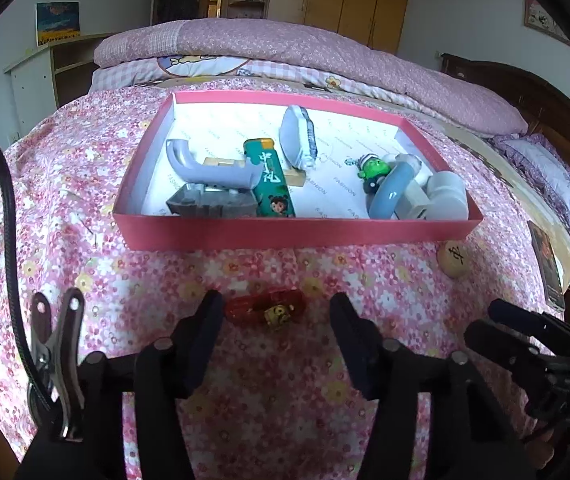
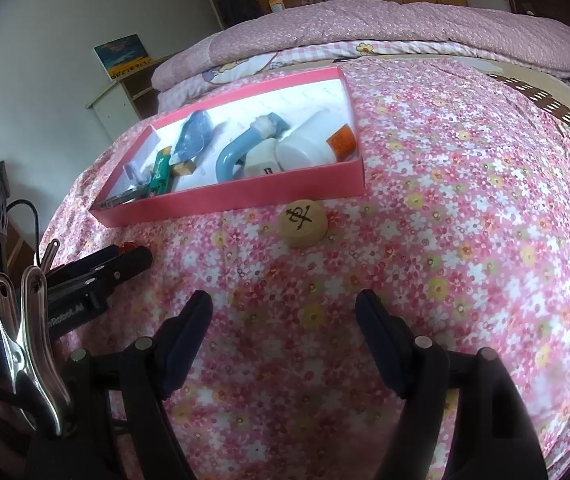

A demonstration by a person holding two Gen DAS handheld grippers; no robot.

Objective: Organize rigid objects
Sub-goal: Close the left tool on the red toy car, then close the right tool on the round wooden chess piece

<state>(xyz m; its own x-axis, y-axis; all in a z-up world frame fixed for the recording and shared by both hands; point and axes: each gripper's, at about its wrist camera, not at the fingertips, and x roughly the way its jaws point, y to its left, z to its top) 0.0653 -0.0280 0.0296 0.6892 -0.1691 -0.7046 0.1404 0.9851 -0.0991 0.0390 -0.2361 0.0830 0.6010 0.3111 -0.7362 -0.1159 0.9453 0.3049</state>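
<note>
Tongs on the left (image 1: 273,320) gape around a red trinket (image 1: 267,310) on the bed, ready to close; right tongs (image 2: 283,320) gape empty short of the wooden disc (image 2: 304,222) beside the pink box (image 1: 297,232).

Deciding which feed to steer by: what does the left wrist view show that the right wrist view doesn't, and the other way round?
Left wrist only: the red trinket lying between the open left gripper fingers, plus the green figurine in the pink box. Right wrist only: an orange packet in the box's corner, and bare floral sheet ahead of the open right gripper. Both: box, green lighter, blue ring, wooden chess piece outside.
</note>
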